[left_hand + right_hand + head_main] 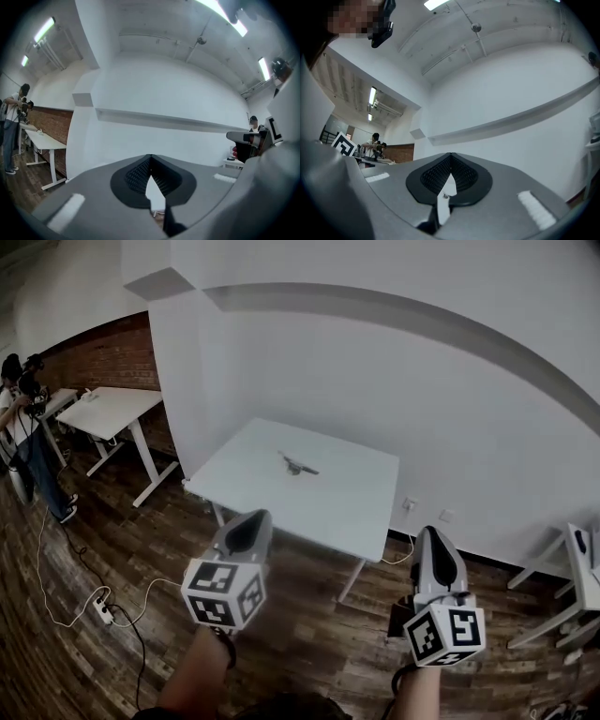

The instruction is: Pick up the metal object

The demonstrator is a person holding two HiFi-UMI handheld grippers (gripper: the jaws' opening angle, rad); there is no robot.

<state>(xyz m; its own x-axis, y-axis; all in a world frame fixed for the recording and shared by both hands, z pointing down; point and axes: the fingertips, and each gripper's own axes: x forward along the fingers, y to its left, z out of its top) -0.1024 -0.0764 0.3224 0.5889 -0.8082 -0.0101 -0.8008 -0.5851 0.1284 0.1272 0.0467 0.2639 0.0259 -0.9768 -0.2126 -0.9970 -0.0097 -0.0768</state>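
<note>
The metal object, a small dark thin piece, lies near the middle of a white square table that stands against the white wall. Both grippers are held up over the wooden floor, well short of the table's near edge. In the head view my left gripper is at lower left and my right gripper at lower right. The left gripper view shows the left gripper with its ribbed pads meeting at the tip and nothing between them. The right gripper looks the same in its own view, empty.
A second white desk stands at the left by a brick wall, with a person beside it. A power strip and cables lie on the wooden floor at lower left. White furniture stands at the right edge.
</note>
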